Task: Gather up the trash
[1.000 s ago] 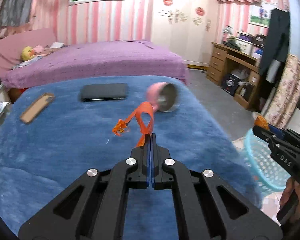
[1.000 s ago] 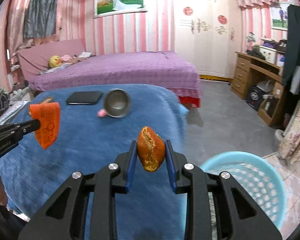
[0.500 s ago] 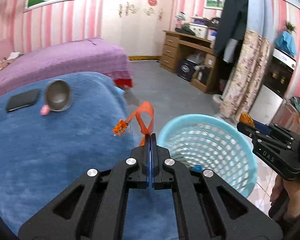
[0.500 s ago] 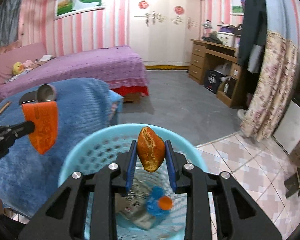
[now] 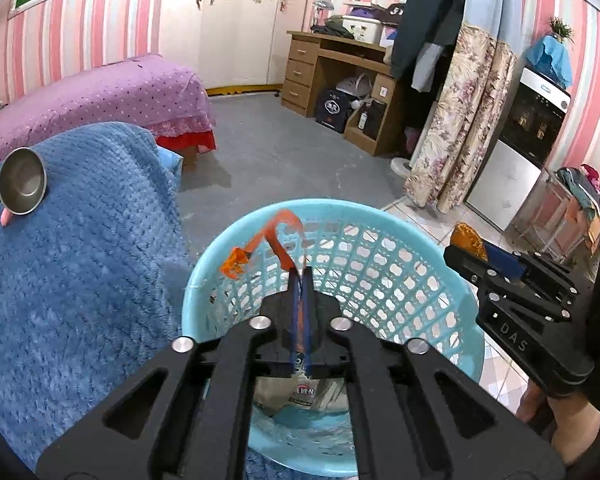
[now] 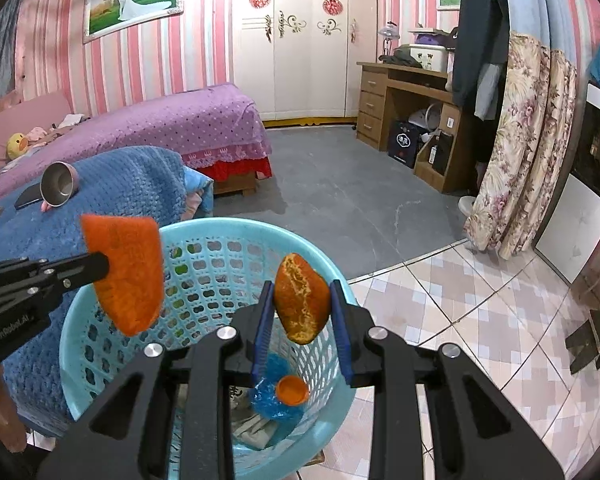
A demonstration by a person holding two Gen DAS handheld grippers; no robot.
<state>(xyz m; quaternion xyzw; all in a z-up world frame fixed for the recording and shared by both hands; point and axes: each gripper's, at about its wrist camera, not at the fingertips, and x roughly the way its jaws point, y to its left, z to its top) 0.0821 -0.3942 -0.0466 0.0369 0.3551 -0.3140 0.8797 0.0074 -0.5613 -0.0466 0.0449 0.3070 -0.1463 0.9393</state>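
My left gripper (image 5: 300, 274) hangs over the light-blue plastic basket (image 5: 440, 256) with an orange wrapper strip (image 5: 276, 232) between its pads; the jaws are opening by a thin gap and the strip still stands up from the tips. In the right wrist view that wrapper (image 6: 128, 272) hangs from the left gripper (image 6: 100, 266) above the basket's left rim (image 6: 236, 226). My right gripper (image 6: 301, 286) is shut on a piece of orange peel (image 6: 300, 304) above the middle of the basket. The left wrist view shows the right gripper (image 5: 460, 252) at the basket's right side.
Crumpled blue plastic with an orange cap (image 6: 290, 390) and paper packaging lie in the basket. On the left is the blue blanket (image 5: 80, 260) with a steel bowl (image 5: 22, 186) and a dark phone. Beyond are a purple bed (image 6: 188, 120), grey floor, a wooden desk (image 6: 404, 92) and a floral curtain.
Both grippers swung right from above the blue blanket to over the basket. The left jaws have parted slightly around the wrapper. The right grip on the peel is unchanged.
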